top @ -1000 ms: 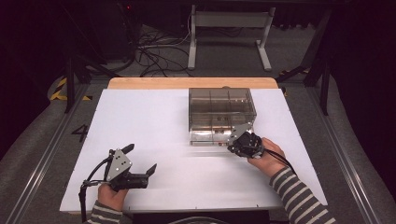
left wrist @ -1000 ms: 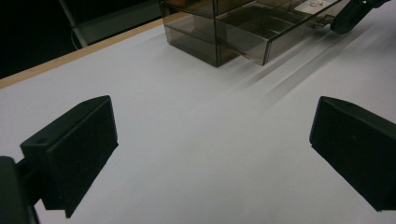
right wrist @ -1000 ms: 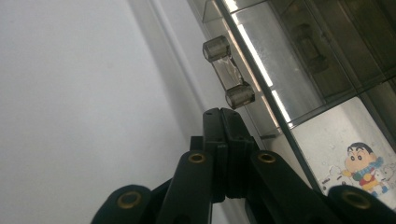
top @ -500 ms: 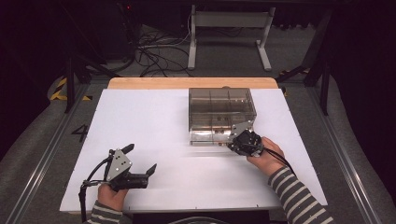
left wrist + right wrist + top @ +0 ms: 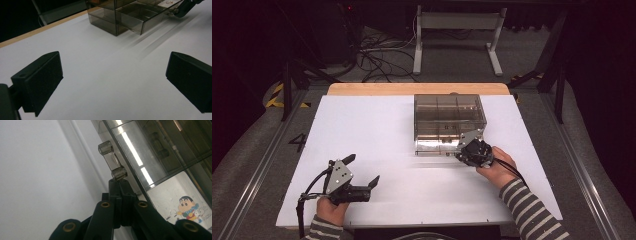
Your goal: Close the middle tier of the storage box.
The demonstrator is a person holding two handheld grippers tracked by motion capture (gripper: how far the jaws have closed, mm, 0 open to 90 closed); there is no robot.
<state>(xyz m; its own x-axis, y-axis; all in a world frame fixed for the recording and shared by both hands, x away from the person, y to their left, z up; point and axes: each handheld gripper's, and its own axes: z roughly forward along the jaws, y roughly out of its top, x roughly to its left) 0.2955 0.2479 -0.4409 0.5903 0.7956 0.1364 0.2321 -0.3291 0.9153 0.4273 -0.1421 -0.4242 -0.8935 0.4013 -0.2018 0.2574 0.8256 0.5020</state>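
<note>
right claw (image 5: 120,187) pressed together, tip at drawer handle (image 5: 112,160) | handle's long axis runs along the drawer front | left claw (image 5: 362,172) spread, well apart on counter (image 5: 377,135)

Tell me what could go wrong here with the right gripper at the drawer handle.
1. The right gripper is shut just below the handle, not around it; a pull may slip off.
2. The drawer box stands unbraced; the left gripper is open, far off. Pulling could drag the whole box.
</note>
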